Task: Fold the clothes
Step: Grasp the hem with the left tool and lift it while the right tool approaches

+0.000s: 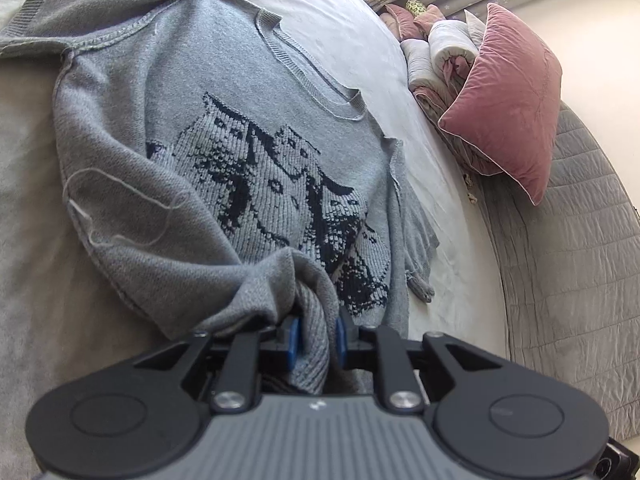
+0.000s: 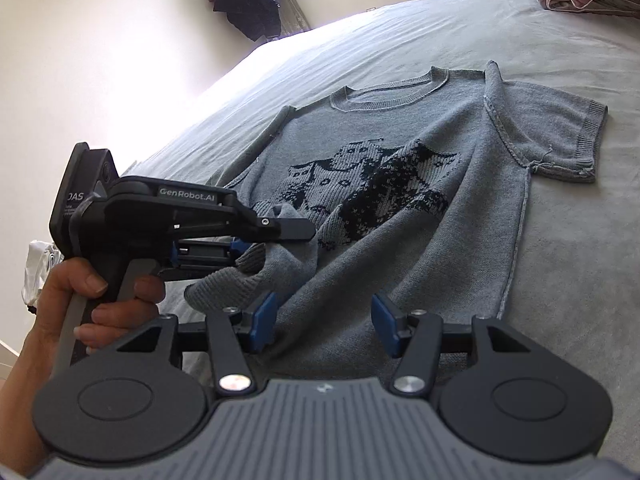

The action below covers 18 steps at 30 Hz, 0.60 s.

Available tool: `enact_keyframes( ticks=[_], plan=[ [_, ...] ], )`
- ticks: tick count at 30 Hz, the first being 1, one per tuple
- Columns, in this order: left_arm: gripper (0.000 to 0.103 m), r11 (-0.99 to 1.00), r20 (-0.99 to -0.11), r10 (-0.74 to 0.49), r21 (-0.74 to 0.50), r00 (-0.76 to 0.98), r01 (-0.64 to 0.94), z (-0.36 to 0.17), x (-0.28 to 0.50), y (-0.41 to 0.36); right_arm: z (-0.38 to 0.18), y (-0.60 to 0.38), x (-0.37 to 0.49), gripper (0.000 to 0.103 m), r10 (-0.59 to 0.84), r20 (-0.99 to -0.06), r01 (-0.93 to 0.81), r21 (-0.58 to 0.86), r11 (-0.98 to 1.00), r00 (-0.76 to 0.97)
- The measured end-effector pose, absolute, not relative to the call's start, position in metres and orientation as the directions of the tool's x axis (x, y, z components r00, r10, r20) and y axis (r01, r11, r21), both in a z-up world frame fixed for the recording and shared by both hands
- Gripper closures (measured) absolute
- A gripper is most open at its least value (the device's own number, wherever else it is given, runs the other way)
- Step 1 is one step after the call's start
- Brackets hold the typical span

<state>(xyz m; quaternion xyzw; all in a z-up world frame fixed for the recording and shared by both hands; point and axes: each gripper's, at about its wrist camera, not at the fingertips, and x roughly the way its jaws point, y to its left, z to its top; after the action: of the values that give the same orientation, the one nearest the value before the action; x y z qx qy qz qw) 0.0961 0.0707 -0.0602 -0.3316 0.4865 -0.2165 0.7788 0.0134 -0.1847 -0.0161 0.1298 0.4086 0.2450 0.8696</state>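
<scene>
1. A grey knitted sweater point(image 2: 400, 184) with short sleeves and a dark owl pattern lies on a bed point(image 2: 520, 40), neck hole toward the far side. It looks inside out, since raised seams show at the shoulders.
2. The left gripper point(image 1: 316, 334) has its blue pads pressed together on a bunch of the sweater's ribbed hem. The cloth rises from the bed toward the pads, so this corner is lifted off the sheet, probably to carry it over the body for a fold.
3. Seen from the right wrist, a hand point(image 2: 104, 300) squeezes the left gripper's trigger, which is likely what holds the pinch closed.
4. The right gripper point(image 2: 324, 322) hovers low over the hem just beside the left one, its pads spread wide with nothing between them. I judge it is placed to take the other part of the hem so both corners could move together.
5. One sleeve point(image 2: 560, 136) lies flat and spread out; the other side is partly rumpled.
6. A pink pillow point(image 1: 508, 100) and rolled bedding point(image 1: 448, 48) sit at the head of the bed, well apart from the sweater.
</scene>
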Motion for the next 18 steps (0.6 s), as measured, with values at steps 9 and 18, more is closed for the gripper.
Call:
enact_keyframes(
  ticks=[9,18],
  plan=[
    [0.082,0.645,-0.549,-0.68,-0.763,0.487,0.039,-0.044,0.09,0.087,-0.021,-0.15,-0.012,0.046,0.531,-0.689,-0.481,0.293,0.827,0.493],
    [0.076,0.637,-0.532,-0.682,-0.769,0.501,0.05,-0.039,0.087,0.096,-0.025,-0.126,-0.01,0.046,0.572,-0.652,-0.509,0.315,0.801,0.497]
  ],
)
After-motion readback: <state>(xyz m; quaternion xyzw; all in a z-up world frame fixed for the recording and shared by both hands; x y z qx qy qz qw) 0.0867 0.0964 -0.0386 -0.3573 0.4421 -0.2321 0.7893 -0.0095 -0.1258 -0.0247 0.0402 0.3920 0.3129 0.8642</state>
